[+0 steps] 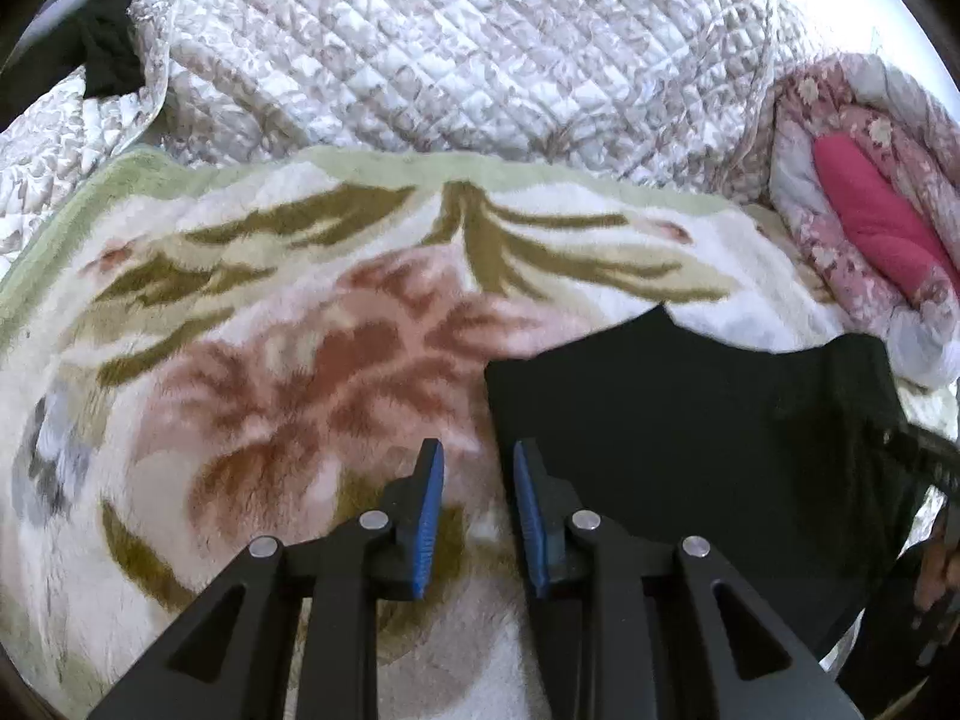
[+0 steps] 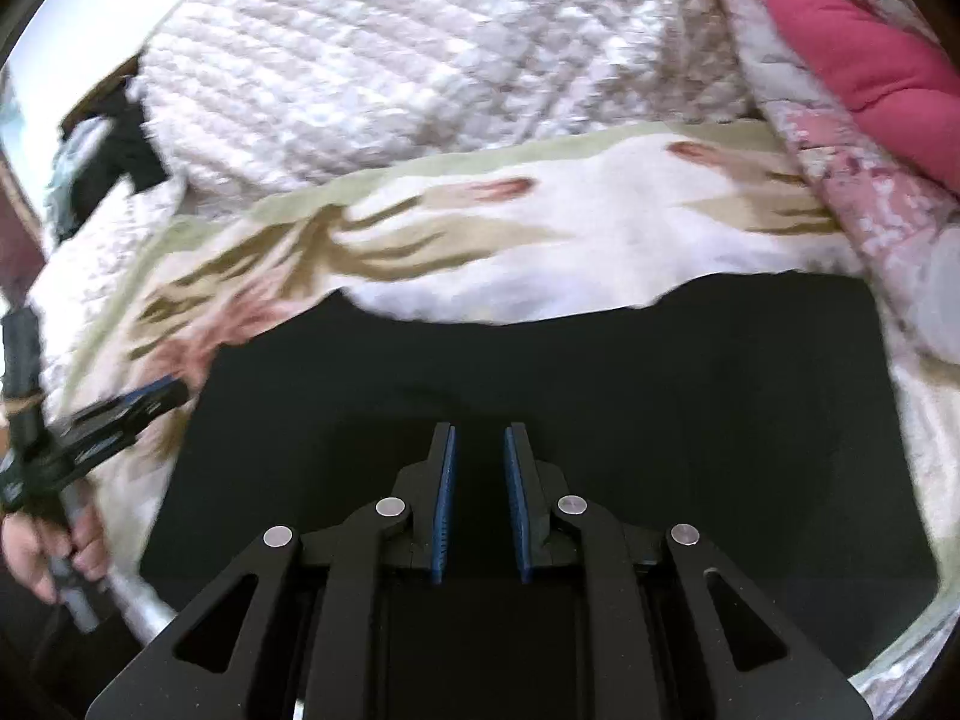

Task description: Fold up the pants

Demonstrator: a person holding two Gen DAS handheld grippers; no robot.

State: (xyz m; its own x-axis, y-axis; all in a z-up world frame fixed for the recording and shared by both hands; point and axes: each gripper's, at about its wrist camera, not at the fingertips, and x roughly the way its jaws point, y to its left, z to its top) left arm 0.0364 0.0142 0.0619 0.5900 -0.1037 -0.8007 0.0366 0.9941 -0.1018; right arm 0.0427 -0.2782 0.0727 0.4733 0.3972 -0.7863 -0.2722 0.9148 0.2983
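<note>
The black pants (image 2: 540, 372) lie folded in a flat rectangle on a floral fleece blanket (image 1: 270, 312). In the left wrist view the pants (image 1: 690, 420) fill the lower right. My left gripper (image 1: 478, 450) is open and empty, just above the blanket at the pants' left edge. My right gripper (image 2: 478, 432) is open and empty, hovering over the middle of the pants. The left gripper also shows in the right wrist view (image 2: 153, 396) at the pants' left side. The right gripper (image 1: 927, 456) shows at the right edge of the left wrist view.
A white quilted cover (image 1: 450, 48) lies bunched behind the blanket. A pink floral quilt with a magenta lining (image 1: 870, 210) is piled at the right. A dark garment (image 1: 102, 60) lies at the far left.
</note>
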